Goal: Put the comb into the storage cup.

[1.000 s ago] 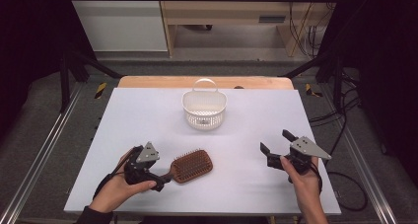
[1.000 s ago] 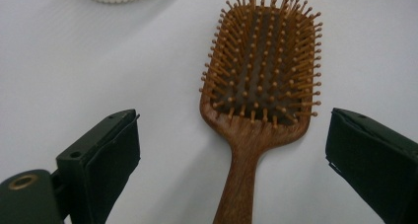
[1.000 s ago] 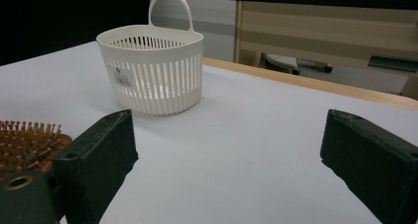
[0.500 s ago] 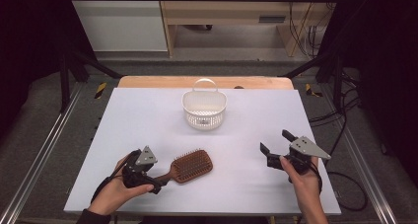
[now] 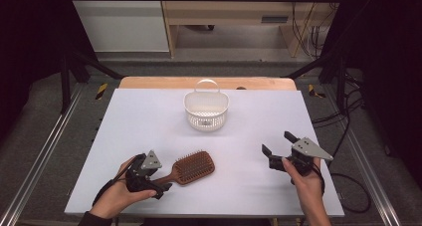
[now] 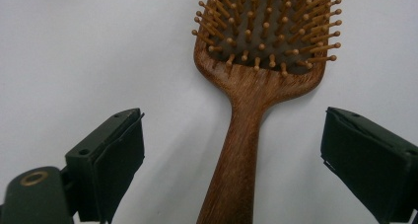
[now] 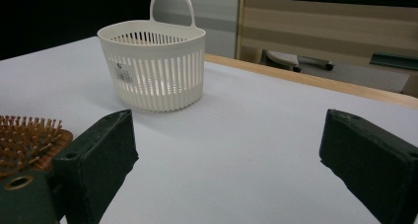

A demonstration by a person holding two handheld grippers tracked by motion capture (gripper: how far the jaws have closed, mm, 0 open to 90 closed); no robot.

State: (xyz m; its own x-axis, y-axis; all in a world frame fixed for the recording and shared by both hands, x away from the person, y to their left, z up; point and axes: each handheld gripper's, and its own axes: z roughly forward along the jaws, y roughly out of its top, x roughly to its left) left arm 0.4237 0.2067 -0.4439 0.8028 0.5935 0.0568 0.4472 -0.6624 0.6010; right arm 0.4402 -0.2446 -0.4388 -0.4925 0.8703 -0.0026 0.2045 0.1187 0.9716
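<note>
A brown wooden paddle hairbrush (image 5: 193, 167) lies bristles-up on the white table (image 5: 149, 121), toward the near left, its handle pointing at my left hand. My left gripper (image 5: 162, 179) is low over that handle and open. In the left gripper view the handle of the hairbrush (image 6: 246, 150) runs up between the two jaws of my left gripper (image 6: 231, 150), with white table showing on both sides and neither pad touching. My right gripper (image 5: 277, 143) is held above the near right of the table, open with nothing between its jaws; it (image 7: 226, 150) faces the basket.
A white slatted plastic basket (image 5: 206, 111) with a loop handle stands upright at the table's far middle; this basket (image 7: 153, 66) looks empty through its slats. The hairbrush head (image 7: 29, 135) lies left of my right gripper. A wooden edge (image 5: 206, 82) runs behind the white top.
My left gripper has slipped back a little toward the near edge, along the brush handle. The brush, the basket and my right gripper stay where they were.
</note>
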